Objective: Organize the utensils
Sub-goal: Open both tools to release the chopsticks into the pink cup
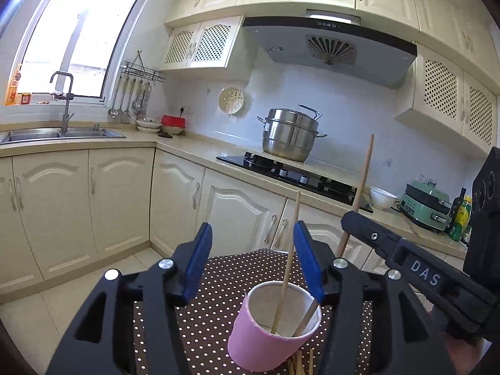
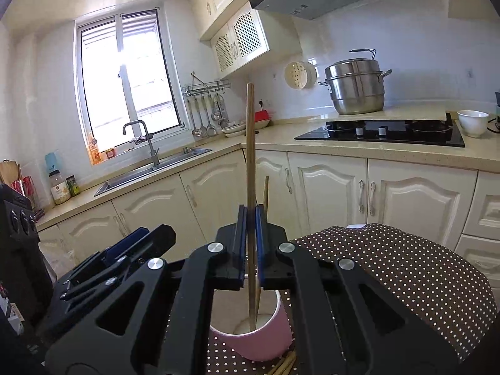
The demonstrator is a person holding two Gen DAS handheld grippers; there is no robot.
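A pink cup [image 2: 253,337] stands on the dotted cloth [image 2: 406,268] of the bench, with one chopstick [image 1: 286,268] leaning inside it. The right hand-held gripper [image 2: 250,218] pinches a second chopstick [image 2: 250,143] upright, its lower end in the cup. The left hand-held gripper [image 1: 250,265] is spread wide above the cup, holding nothing. More chopsticks [image 2: 286,365] lie beside the cup's base.

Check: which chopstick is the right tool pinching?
The taller chopstick, clamped between the right tool fingers. The shorter chopstick leans free in the pink cup.
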